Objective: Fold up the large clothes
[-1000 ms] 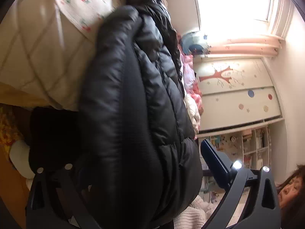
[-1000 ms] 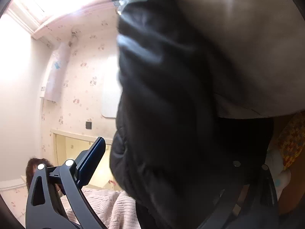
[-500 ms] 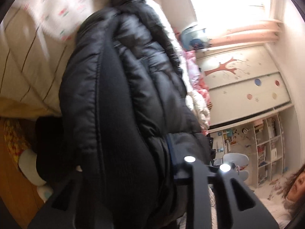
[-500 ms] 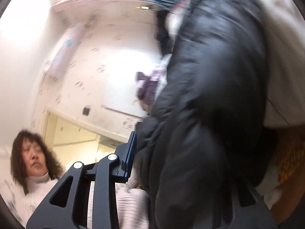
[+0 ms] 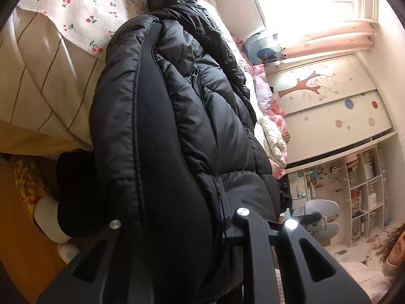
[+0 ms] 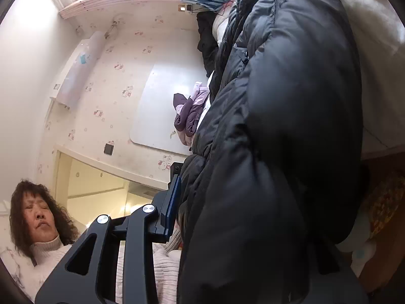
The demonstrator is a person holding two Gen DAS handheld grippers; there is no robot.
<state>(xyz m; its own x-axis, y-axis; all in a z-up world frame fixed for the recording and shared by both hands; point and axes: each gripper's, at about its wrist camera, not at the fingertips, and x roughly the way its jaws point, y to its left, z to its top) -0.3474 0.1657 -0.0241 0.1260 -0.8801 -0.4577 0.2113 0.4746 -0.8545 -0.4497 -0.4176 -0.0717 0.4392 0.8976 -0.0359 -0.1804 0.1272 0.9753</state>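
Fingers of the left gripper (image 5: 174,217) are closing on a thick fold of the black puffer jacket (image 5: 177,116), which fills the gap between them; pads look pressed into the fabric. The finger (image 5: 229,217) on the pic's right shows a blue pad edge against the coat; the other finger is mostly buried under the jacket.

Right gripper (image 6: 240,202) clamps the same jacket (image 6: 278,126), jaws partway shut w/ padding bunched between. Only its finger (image 6: 172,200) on the pic's left is visible, blue pad touching the coat; the opposite finger is hidden behind the fabric.

Jacket runs away from both sets of fingers over a bed (image 5: 43,81) w/ a striped cover & a cherry-print cloth (image 5: 83,7).

No readable brand, label or writing on the jacket or grippers.

Beyond the left fingers: wardrobe (image 5: 329,106) w/ tree decal, shelves (image 5: 364,185) too small to make out. A person (image 6: 43,223) in a pale knit top sits beside the right fingers, partly cut off by the frame edge.
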